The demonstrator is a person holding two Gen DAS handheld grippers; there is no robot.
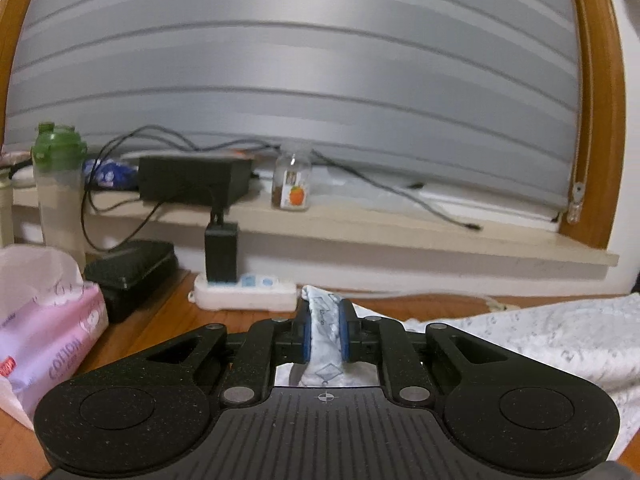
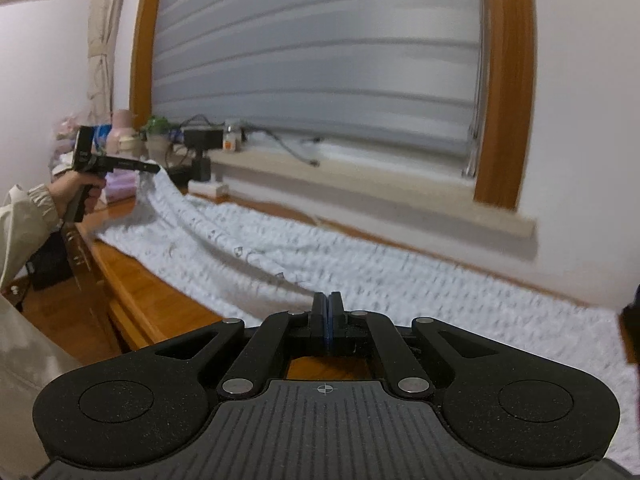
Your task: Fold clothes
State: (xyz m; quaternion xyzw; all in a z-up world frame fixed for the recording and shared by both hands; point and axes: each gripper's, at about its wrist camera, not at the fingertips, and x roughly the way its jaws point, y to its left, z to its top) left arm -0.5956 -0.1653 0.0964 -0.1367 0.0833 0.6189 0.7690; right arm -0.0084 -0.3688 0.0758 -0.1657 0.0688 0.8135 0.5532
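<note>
Wooden table below a window, white patterned cloth spread along it. Left hand-held gripper clamped on one corner, right hand-held gripper pinched together, grip unclear. Best kept taut and level, edges matched before lowering.
</note>
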